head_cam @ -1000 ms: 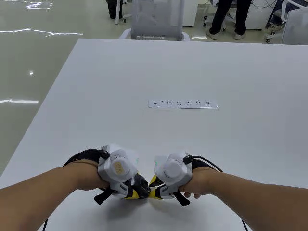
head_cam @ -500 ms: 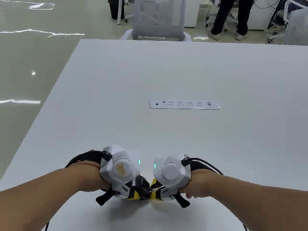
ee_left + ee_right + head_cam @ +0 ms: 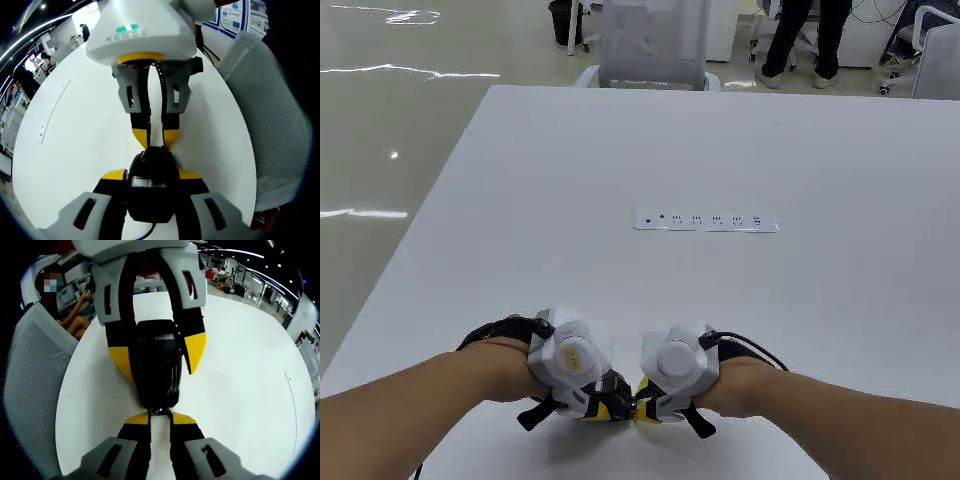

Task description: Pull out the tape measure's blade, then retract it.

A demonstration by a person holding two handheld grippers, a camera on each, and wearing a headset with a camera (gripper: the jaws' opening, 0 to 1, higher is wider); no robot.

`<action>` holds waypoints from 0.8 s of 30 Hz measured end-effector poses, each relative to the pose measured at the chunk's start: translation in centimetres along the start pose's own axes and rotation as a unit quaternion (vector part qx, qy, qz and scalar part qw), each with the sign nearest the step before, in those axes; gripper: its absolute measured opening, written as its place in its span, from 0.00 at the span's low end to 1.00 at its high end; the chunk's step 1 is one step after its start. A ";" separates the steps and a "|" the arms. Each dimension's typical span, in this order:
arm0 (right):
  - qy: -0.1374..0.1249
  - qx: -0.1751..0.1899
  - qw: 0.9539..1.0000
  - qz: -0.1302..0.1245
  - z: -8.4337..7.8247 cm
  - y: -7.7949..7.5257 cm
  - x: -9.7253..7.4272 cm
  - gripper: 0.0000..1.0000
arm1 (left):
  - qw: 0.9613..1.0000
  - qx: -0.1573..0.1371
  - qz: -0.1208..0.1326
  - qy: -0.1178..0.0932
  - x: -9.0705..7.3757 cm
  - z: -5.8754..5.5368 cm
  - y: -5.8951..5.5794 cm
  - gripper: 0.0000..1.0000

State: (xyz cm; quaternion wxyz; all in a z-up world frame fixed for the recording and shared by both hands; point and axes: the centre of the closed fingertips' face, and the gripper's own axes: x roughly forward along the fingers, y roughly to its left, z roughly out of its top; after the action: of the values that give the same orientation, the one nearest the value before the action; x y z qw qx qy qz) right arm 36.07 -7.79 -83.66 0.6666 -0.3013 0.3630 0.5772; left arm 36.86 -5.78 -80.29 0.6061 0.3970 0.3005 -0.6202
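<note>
A black tape measure (image 3: 150, 192) sits between the jaws of my left gripper (image 3: 152, 175), which is shut on its case. In the right gripper view the same case (image 3: 156, 375) hangs in the left gripper (image 3: 159, 360) that comes in from above. My right gripper (image 3: 159, 418) is shut on the blade's end hook (image 3: 159, 411), right against the case mouth, with almost no blade showing. In the head view the left gripper (image 3: 598, 405) and right gripper (image 3: 645, 408) meet tip to tip just above the white table (image 3: 620, 200), near its front edge.
A white power strip (image 3: 707, 220) lies in the middle of the table. An office chair (image 3: 650, 40) stands at the far end, with a person's legs (image 3: 790, 35) beyond it. A grey mesh chair (image 3: 265, 110) sits close behind the front edge.
The two grippers have come together. The short gap between them a second ago has closed, and the blade has gone back into the case.
</note>
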 end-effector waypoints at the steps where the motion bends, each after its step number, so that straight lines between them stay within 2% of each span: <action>1: 0.059 -0.001 0.998 -0.010 -2.2 -0.4 -1.1 0.00 | 0.999 -0.006 0.036 0.023 -0.6 -0.8 1.5 0.32; 2: 0.021 -0.002 1.000 -0.017 -1.3 -1.4 -0.6 0.00 | 1.000 -0.007 0.007 0.002 -0.1 -0.3 0.6 0.32; 3: 0.015 0.022 0.999 -0.019 -1.6 -0.7 -1.1 0.00 | 1.000 -0.011 0.008 -0.002 0.0 -0.2 0.6 0.32; 5: 0.007 -0.008 1.000 -0.013 -1.5 -0.6 -1.0 0.00 | 1.000 -0.009 0.005 0.003 0.1 -0.2 0.4 0.32; 7: 0.007 -0.005 1.000 -0.012 -1.0 -0.6 -0.9 0.00 | 1.000 -0.012 0.003 0.007 0.2 -0.2 0.4 0.32; 8: -0.006 0.001 1.000 -0.006 -0.4 -0.1 -0.7 0.06 | 1.000 -0.010 0.004 0.008 0.1 -0.2 0.3 0.32; 10: -0.008 0.003 1.000 0.004 0.2 0.2 -0.4 0.22 | 1.000 -0.012 0.006 0.006 0.1 -0.2 0.2 0.32; 11: -0.011 -0.004 1.000 0.004 0.4 0.3 -0.3 0.22 | 1.000 -0.013 0.007 0.004 0.1 -0.2 0.2 0.32; 12: -0.009 -0.026 1.000 -0.002 0.5 0.2 -0.3 0.18 | 1.000 -0.014 0.007 0.001 0.1 -0.2 0.2 0.32; 13: -0.007 -0.021 1.000 -0.009 0.5 0.0 -0.3 0.14 | 1.000 -0.015 0.007 0.000 0.1 -0.2 0.2 0.32; 14: -0.011 -0.018 1.000 -0.002 0.5 0.1 -0.3 0.13 | 1.000 -0.015 0.007 -0.001 0.1 -0.1 0.2 0.32; 17: -0.025 -0.015 1.000 -0.005 0.8 -0.1 -1.0 0.14 | 1.000 -0.018 0.006 -0.003 0.1 -0.1 0.2 0.32; 18: -0.032 -0.024 0.999 -0.008 1.0 -0.2 -1.0 0.16 | 1.000 -0.018 0.005 -0.003 0.1 -0.1 0.1 0.32; 20: -0.052 -0.015 0.999 -0.009 1.7 -0.5 -1.1 0.19 | 1.000 -0.019 0.005 -0.004 0.1 -0.1 0.1 0.32; 21: -0.044 -0.015 0.999 -0.009 1.7 -0.5 -0.9 0.19 | 1.000 -0.019 0.005 -0.004 0.1 0.0 0.0 0.32; 22: -0.042 -0.031 0.999 0.010 1.6 0.1 -0.8 0.17 | 1.000 -0.019 0.005 -0.004 0.1 0.0 0.0 0.32; 23: -0.035 -0.027 0.999 -0.006 1.4 -0.2 -0.7 0.15 | 1.000 -0.018 0.005 -0.004 0.1 0.0 -0.1 0.32; 24: -0.038 -0.026 0.999 -0.004 1.6 -0.1 -0.6 0.15 | 1.000 -0.018 0.005 -0.003 0.1 0.0 -0.1 0.32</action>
State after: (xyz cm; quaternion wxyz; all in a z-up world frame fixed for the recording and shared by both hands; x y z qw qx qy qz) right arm 36.37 -6.83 -82.33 0.6739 -0.2979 0.3209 0.5951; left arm 36.80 -5.86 -80.40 0.6173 0.3854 0.3076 -0.6130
